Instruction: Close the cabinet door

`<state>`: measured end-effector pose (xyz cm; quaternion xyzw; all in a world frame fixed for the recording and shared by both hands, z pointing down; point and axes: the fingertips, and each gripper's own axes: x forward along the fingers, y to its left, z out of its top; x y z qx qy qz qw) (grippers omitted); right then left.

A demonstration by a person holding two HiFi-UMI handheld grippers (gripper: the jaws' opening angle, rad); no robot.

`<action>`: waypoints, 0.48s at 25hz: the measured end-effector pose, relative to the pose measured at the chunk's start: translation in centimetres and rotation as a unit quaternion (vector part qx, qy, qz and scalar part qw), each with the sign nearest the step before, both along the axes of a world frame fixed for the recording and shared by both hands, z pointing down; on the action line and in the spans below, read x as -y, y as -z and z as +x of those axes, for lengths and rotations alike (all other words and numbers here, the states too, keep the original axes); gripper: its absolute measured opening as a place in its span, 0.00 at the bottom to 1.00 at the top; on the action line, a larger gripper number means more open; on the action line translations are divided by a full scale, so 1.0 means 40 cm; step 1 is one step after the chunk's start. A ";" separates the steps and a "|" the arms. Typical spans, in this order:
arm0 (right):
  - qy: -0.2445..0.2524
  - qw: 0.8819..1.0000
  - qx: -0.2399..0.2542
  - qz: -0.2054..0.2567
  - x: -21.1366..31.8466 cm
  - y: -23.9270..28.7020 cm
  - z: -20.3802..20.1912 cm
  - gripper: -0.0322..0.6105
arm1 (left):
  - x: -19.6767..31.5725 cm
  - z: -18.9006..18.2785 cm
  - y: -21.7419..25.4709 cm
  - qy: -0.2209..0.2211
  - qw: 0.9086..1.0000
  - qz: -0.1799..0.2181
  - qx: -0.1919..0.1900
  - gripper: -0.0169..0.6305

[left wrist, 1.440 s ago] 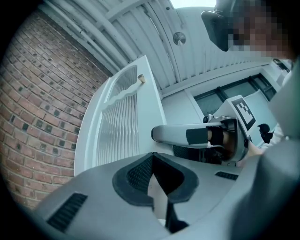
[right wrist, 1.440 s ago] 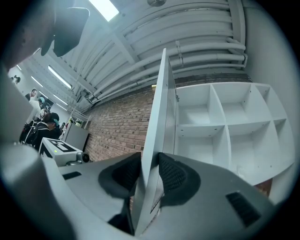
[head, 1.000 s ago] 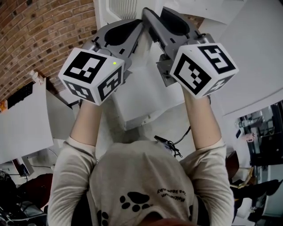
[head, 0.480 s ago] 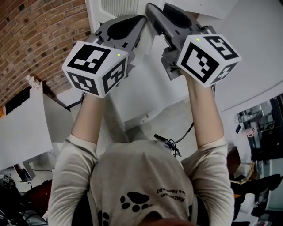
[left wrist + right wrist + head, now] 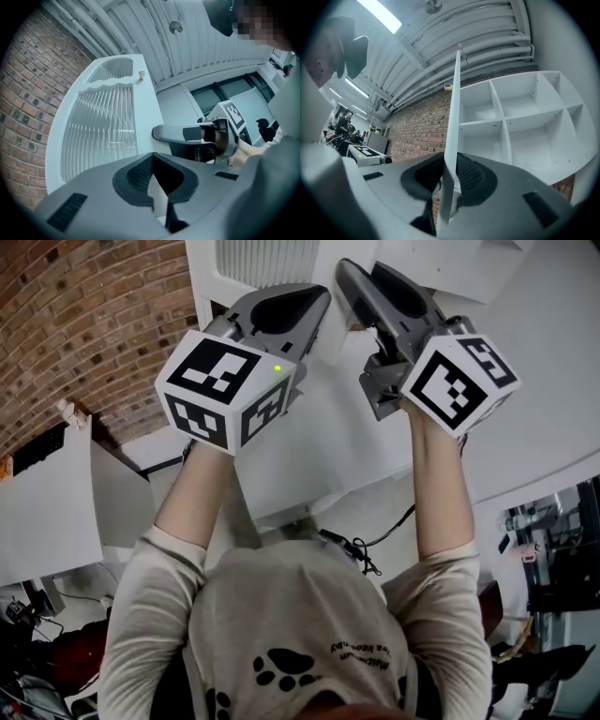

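Grips door (image 5: 452, 117) edge-on in right tool (image 5: 446, 168), jaws having just closed further onto it, open cabinet (image 5: 505, 140) ahead and right of that tool, and holds left tool (image 5: 152, 161), jaws drawn together at the tips, beside door's ribbed pane (image 5: 101, 126), right tool close on its right.

The person wears a beige long-sleeved shirt (image 5: 291, 606) whose sleeves (image 5: 155, 563) end near the elbows. Its front bears a black paw print (image 5: 286, 664) and what looks like a line of small dark lettering, too blurred to read. The left gripper (image 5: 323, 310) and right gripper (image 5: 361, 270) are smooth grey shells with dark ribbed pads (image 5: 471, 176). Each carries a white cube (image 5: 230, 390) of black square markers, and the left one shows a small green light (image 5: 277, 368).
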<state>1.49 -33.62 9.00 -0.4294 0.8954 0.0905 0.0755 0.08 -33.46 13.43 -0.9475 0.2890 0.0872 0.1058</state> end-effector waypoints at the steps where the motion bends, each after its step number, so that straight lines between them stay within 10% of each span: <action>1: 0.006 1.000 0.001 -0.001 0.011 -0.001 0.014 0.18 | 0.009 0.013 -0.001 0.002 1.000 0.000 0.000 0.04; 12: 0.089 0.996 -0.003 -0.003 0.119 0.000 0.125 0.19 | 0.107 0.126 -0.002 0.044 0.999 0.006 -0.005 0.04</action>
